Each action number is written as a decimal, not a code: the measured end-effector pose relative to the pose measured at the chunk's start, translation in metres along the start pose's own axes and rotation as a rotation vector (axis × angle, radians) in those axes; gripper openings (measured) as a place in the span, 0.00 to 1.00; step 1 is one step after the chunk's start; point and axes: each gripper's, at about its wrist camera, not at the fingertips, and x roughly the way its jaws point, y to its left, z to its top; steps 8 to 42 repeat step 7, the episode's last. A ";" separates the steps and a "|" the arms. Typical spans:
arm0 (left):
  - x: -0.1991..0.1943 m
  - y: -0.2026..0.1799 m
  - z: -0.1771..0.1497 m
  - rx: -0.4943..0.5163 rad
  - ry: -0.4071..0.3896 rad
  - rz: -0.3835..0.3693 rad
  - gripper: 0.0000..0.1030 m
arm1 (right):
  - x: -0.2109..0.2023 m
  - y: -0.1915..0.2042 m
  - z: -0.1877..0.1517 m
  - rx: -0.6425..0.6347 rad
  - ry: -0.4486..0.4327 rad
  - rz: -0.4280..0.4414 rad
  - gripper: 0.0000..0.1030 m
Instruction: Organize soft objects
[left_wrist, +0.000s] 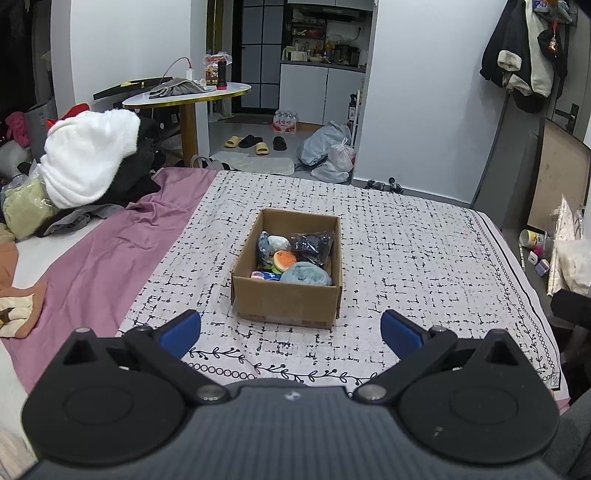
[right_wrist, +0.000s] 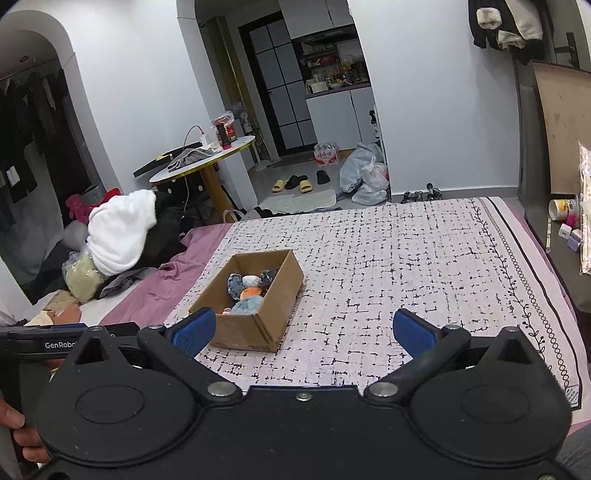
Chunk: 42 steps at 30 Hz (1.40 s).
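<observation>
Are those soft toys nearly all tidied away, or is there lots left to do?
It looks nearly finished. The cardboard box on the patterned bedspread already holds several soft items, including a blue plush and an orange one. The left tool and right tool are both open and empty. No loose toys show on the bedspread.

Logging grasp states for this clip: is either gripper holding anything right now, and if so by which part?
Nothing is held. The left gripper and right gripper are both open and empty, short of the cardboard box.

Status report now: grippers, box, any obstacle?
Left hand-held gripper open, right hand-held gripper open, both empty. Cardboard box holds soft objects. Nothing in the way.
</observation>
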 end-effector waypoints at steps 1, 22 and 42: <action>0.001 0.000 0.000 0.000 0.001 -0.005 1.00 | 0.001 0.000 -0.001 0.002 0.000 -0.002 1.00; 0.011 -0.001 0.003 0.001 0.007 -0.011 1.00 | 0.009 -0.002 -0.004 0.009 0.019 0.005 1.00; 0.011 -0.001 0.003 0.001 0.007 -0.011 1.00 | 0.009 -0.002 -0.004 0.009 0.019 0.005 1.00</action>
